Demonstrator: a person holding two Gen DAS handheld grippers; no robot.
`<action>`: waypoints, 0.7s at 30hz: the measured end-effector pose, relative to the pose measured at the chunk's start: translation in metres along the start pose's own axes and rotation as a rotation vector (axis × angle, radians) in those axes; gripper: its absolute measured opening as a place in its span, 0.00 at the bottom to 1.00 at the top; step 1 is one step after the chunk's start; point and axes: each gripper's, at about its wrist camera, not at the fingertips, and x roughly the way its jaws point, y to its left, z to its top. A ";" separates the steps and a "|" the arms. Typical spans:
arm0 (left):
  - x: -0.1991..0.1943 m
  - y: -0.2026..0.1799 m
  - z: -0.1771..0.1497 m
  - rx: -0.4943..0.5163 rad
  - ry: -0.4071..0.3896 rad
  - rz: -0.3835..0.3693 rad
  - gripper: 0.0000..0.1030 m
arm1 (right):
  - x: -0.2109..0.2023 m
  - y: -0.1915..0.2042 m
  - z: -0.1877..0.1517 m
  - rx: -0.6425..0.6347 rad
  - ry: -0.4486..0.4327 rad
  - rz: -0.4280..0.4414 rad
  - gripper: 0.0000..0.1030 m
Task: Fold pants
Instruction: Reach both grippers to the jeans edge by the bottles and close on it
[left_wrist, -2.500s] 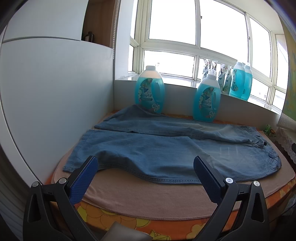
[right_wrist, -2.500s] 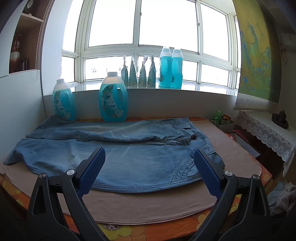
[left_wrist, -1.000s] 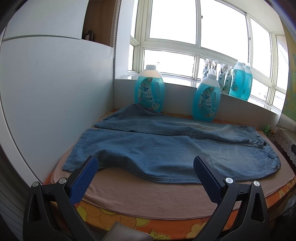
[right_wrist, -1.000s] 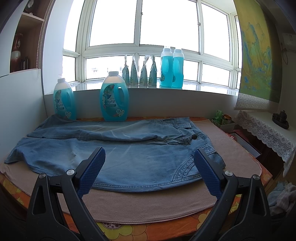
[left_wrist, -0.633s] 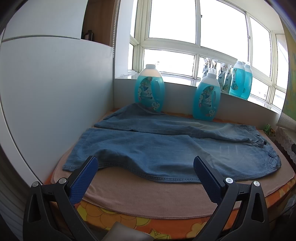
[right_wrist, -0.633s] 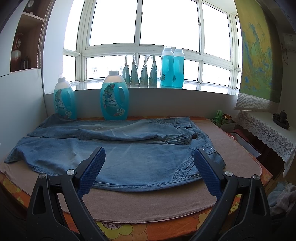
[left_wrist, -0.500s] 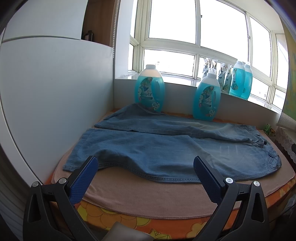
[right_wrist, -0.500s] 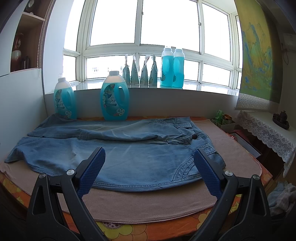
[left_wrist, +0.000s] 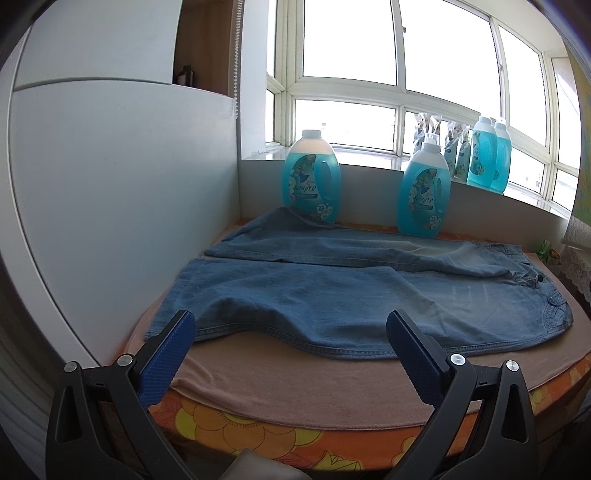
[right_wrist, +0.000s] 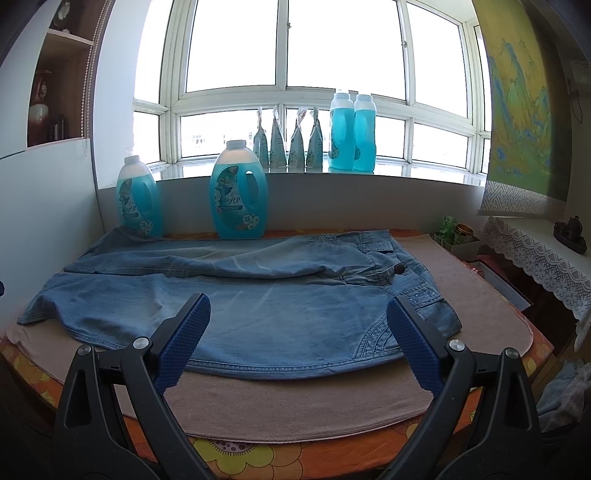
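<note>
My left gripper (left_wrist: 288, 332) and right gripper (right_wrist: 295, 317) hover spread wide, empty. The pants (left_wrist: 332, 295) lie flat on the tabletop (left_wrist: 314, 384) at twelve o'clock, long axis nine-to-three, hems nearer my left.

Both wrist views near table front edge, facing window; share pants (left_wrist: 332, 295).

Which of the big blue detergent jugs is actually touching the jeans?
The leftmost jug, in the corner by the white panel: the jeans far leg reaches its base. The second jug stands clear.
</note>
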 end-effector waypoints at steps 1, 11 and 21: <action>-0.001 0.003 -0.001 -0.001 0.001 0.006 1.00 | 0.000 0.002 -0.001 -0.005 0.002 0.014 0.95; 0.007 0.043 -0.019 0.045 0.034 0.132 0.93 | 0.019 0.013 -0.003 -0.030 0.024 0.162 0.95; 0.043 0.069 -0.024 0.020 0.127 0.144 0.73 | 0.051 0.041 -0.002 -0.104 0.059 0.271 0.95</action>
